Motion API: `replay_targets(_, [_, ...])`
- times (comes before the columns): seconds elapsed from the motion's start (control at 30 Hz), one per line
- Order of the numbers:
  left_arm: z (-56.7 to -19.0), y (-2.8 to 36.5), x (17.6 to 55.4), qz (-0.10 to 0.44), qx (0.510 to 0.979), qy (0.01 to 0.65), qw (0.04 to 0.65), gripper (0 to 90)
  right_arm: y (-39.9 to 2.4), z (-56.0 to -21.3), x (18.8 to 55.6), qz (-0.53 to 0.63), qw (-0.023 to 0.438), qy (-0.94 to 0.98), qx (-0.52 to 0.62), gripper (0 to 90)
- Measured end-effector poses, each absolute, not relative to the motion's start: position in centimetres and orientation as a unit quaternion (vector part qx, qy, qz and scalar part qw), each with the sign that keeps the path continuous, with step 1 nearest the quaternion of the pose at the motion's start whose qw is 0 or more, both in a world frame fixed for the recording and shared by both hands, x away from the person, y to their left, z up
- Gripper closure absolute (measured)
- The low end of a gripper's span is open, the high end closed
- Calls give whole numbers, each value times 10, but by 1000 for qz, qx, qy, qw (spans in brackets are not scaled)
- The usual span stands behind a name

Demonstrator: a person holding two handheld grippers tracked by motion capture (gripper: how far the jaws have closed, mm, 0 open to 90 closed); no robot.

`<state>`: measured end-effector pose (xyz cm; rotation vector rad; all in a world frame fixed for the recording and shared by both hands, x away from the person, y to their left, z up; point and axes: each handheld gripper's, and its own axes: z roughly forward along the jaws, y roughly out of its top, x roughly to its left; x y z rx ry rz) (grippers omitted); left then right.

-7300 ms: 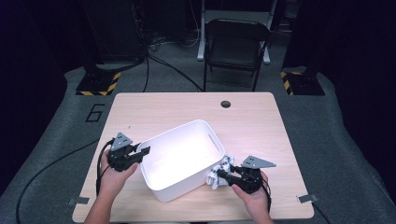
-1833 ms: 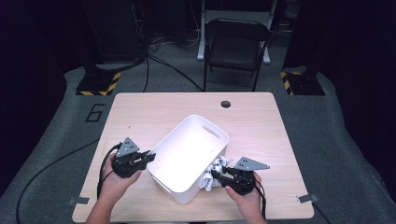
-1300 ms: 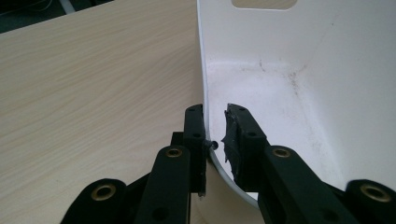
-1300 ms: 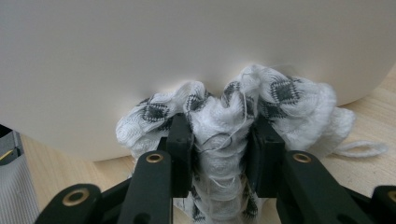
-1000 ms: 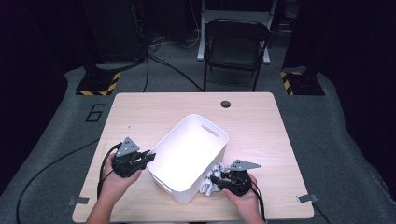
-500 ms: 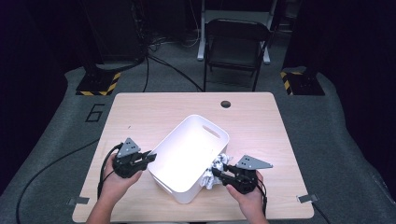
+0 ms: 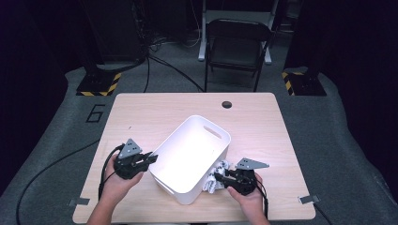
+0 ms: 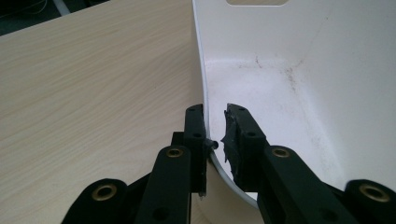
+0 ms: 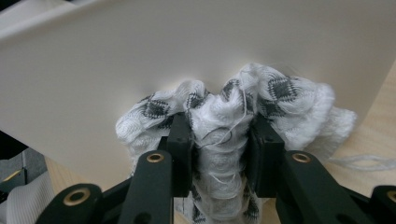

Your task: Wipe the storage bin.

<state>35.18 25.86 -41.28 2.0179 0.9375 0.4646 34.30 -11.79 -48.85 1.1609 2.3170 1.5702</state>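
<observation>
From the high view, a white plastic tub [image 7: 190, 159] sits askew on the pale wood tabletop [image 7: 263, 126], with the left tongs [image 7: 149, 159] at its near-left rim and the right tongs [image 7: 218, 178] against its near-right outer wall, a crumpled white cloth [image 7: 217, 176] bunched between them and the tub. That view is too distant to show how either pair of jaws stands. The left gripper view settles it for that side: the two black jaws straddle the tub's thin rim [image 8: 204, 98], one outside over the wood grain and one inside over the scuffed white floor of the tub, clamped on the wall, and a handle cut-out shows at the far end. The right gripper view gives what the overhead camera cannot: the cloth [image 9: 224, 116] is a white knit with a dark grey diamond pattern, gathered into a thick fold that the right tongs [image 9: 219, 140] clamp tightly, the bundle pressed against the tub's outer wall [image 9: 140, 60], with a loose thread trailing on the tabletop at the right. The high view alone shows the folding chair [image 7: 237, 44] and the striped floor weights beyond the tabletop.
</observation>
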Motion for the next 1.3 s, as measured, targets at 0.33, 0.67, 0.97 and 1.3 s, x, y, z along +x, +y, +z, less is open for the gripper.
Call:
replay_targets(0.33, [-412,259,351,185,801,387,419,772,-114,-500,348,493,55,775,391,668])
replay_targets(0.67, [-413,259,347,203,795,392,415,757,-110,-456,336,563,84,747,344,671])
replay_targets(0.97, [-413,260,344,199,794,393,420,771,-108,-469,343,554,64,753,349,671])
replay_targets(1.3, [-413,261,344,197,796,393,417,773,-103,-493,345,510,38,775,371,671])
